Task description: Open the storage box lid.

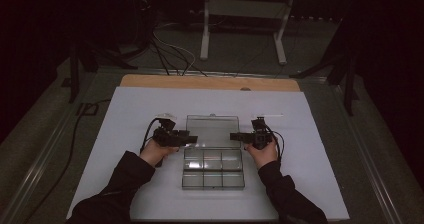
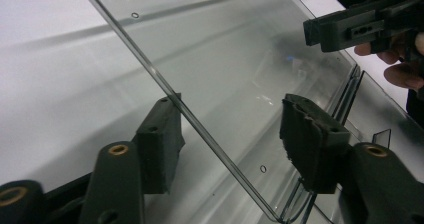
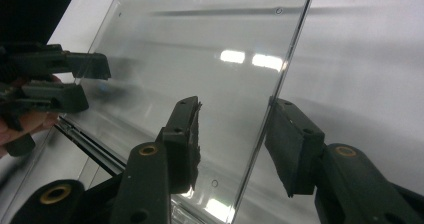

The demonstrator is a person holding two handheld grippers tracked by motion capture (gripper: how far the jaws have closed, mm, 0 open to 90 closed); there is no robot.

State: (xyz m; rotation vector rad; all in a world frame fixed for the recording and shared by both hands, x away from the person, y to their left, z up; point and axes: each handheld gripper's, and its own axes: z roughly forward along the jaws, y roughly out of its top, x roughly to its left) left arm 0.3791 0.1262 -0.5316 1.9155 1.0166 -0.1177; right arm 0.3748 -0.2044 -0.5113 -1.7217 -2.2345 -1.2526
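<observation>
A clear plastic compartment box [image 1: 212, 171] sits on the white sheet [image 1: 300, 149], its clear lid [image 1: 212, 129] swung open behind the base. My left gripper [image 1: 192, 139] is at the lid's left edge. In the left gripper view the jaws [image 2: 235, 139] stand open with the lid's thin edge [image 2: 200, 124] passing between them, nearer one pad. My right gripper [image 1: 234, 136] is at the lid's right edge. Its jaws [image 3: 235, 139] are also open around the lid [image 3: 200, 59], whose edge runs close beside one pad. Each gripper view shows the other gripper across the lid: the right gripper [image 2: 350, 31] and the left gripper [image 3: 75, 81].
A wooden strip [image 1: 210, 82] borders the sheet's far edge. Cables [image 1: 170, 54] and a white frame stand [image 1: 245, 14] lie on the floor beyond the table. A cable [image 1: 75, 129] runs along the left side, and dark stands [image 1: 345, 69] flank the table.
</observation>
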